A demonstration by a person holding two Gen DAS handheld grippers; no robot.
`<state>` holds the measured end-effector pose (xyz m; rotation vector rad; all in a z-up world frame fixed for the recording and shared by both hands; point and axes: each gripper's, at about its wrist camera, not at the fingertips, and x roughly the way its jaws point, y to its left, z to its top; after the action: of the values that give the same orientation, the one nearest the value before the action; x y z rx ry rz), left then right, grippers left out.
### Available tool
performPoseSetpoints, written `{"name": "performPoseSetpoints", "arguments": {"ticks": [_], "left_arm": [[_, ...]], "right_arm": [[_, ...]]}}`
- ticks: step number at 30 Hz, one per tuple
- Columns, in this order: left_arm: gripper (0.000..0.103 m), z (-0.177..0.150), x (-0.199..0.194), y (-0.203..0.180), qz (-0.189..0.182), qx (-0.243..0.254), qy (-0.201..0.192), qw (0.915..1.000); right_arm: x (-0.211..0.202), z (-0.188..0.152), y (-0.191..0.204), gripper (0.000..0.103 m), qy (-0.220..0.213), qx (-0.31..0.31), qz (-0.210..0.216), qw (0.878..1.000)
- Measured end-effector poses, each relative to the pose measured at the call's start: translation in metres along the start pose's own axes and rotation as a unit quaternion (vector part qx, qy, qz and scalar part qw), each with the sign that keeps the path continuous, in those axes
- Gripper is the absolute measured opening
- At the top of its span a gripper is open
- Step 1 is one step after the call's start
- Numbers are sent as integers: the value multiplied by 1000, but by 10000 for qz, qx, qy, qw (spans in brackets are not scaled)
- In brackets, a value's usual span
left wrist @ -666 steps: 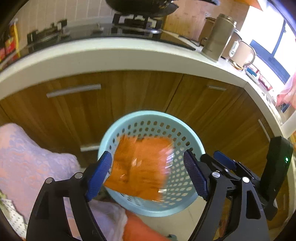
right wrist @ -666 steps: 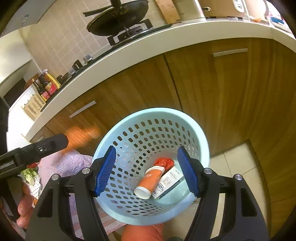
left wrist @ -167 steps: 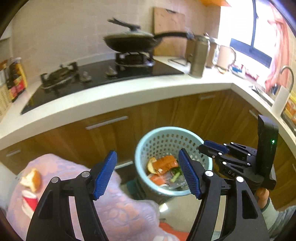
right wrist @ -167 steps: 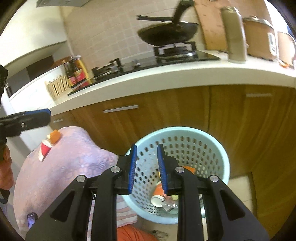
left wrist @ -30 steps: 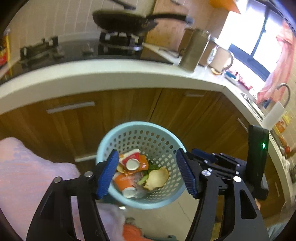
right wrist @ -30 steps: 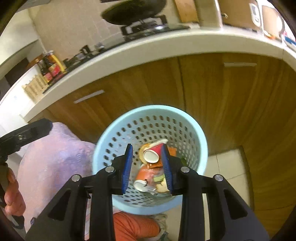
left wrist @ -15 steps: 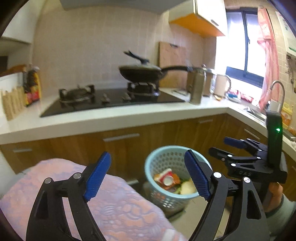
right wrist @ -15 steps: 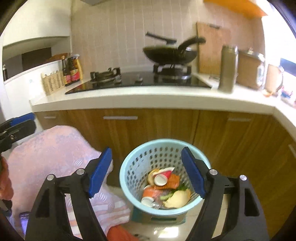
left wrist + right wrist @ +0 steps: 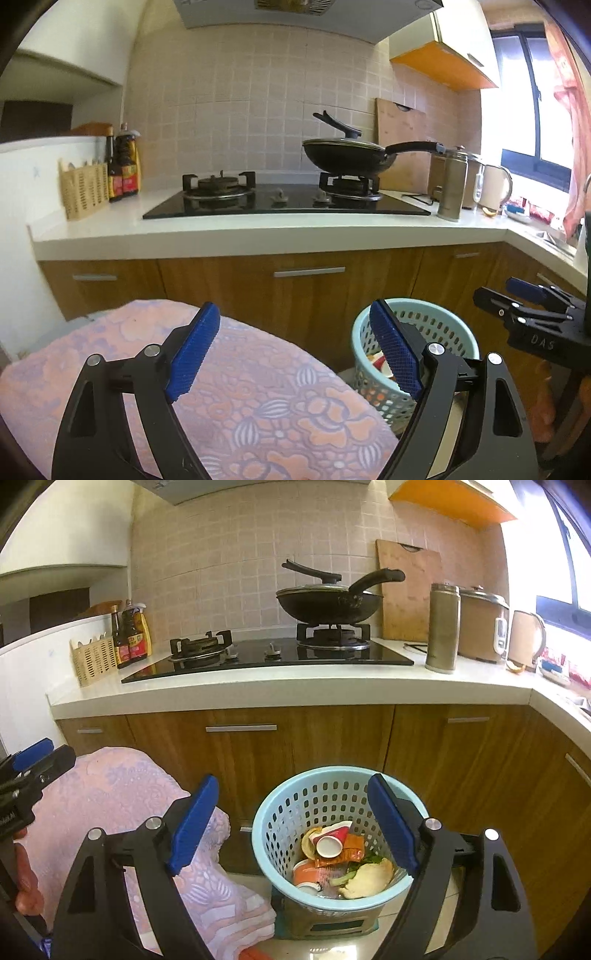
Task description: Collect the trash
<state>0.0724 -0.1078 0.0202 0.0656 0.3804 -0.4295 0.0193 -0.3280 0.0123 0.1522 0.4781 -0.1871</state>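
1. Looking through the left wrist view first: the left claw (image 9: 295, 350) is spread wide with nothing between its blue pads, and its jaws have just been opening a bit more. It hangs over a pink patterned cloth (image 9: 258, 402) that fills the lower left.
2. Same view, the light blue basket (image 9: 448, 328) sits low and to the right, partly hidden behind the claw's right finger, so the basket is off to the side of the gap and not inside it. Only a sliver of the trash (image 9: 380, 363) peeks out next to that finger.
3. Also here, the right claw (image 9: 517, 299) pokes in from the right edge, beyond the basket. Can't really judge its spread from this angle.
4. Background is the desk (image 9: 258, 232) with a black hob and a lidded wok (image 9: 347, 153) on the right burner.
5. Right wrist view now: the right claw (image 9: 291, 819) is wide apart too, empty, jaws just been opening as well.
6. The basket (image 9: 280, 812) shows in the right half of the gap and below it, on the floor by the wooden cabinets. The claw's right finger overlaps its rim in the picture.
7. Inside is the trash (image 9: 343, 860): a red paper cup (image 9: 330, 843) on its side, orange wrappers, a pale bread-like chunk (image 9: 369, 878), some green bits.
8. The left claw (image 9: 37, 760) shows at the far left edge, by the cloth (image 9: 122, 797).
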Motion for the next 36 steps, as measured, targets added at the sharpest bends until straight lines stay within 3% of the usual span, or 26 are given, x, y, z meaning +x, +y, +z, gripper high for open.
{"name": "performPoseSetpoints", "arguments": {"ticks": [36], "left_arm": [[86, -4, -9, -6, 105, 18, -152, 9998]], "right_arm": [[-10, -5, 14, 83, -164, -186, -159, 9996]]}}
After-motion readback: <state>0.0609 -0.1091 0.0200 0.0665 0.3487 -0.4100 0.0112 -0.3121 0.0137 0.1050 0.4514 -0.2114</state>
